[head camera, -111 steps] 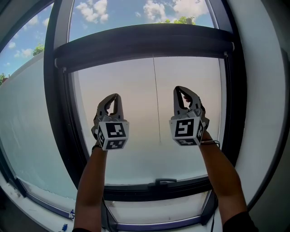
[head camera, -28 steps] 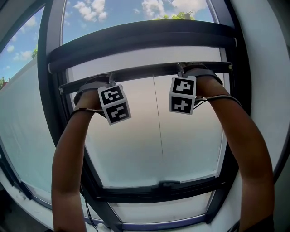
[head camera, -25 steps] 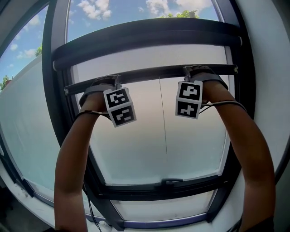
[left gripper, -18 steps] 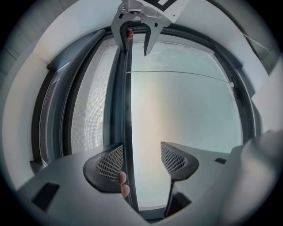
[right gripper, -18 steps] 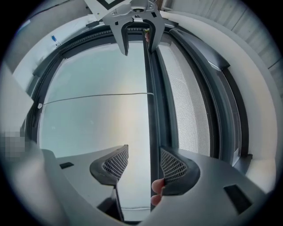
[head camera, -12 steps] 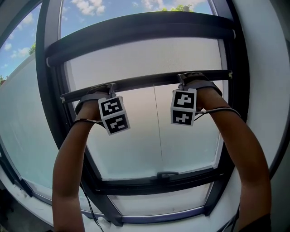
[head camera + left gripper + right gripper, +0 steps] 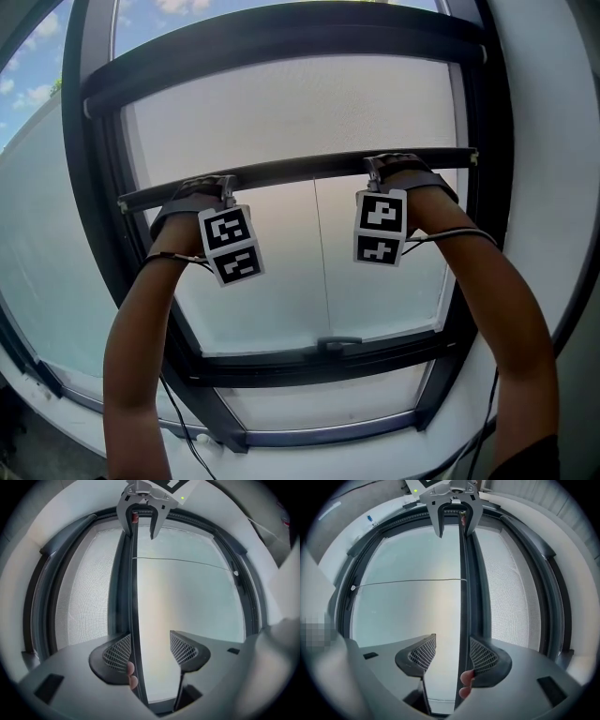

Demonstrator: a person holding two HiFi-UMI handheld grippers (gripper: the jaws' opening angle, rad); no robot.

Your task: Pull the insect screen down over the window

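Left tongs (image 7: 150, 651) and right tongs (image 7: 452, 657) stand apart, unclamped, each hooked over the slim dark pull bar (image 7: 300, 169), which presses against one pad. The grey mesh insect screen (image 7: 281, 112) hangs about halfway down the black-framed window (image 7: 309, 361); it looks light and floppy, so I'd pull evenly by the stiff bar

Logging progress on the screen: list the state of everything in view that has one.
Grey mesh insect screen: drawn partway down.
Dark horizontal pull bar: near mid-height of the opening.
Left tongs: jaws apart, bar resting against one jaw.
Right tongs: jaws apart, bar against one jaw.
Thin pull cord: hanging straight below the bar.
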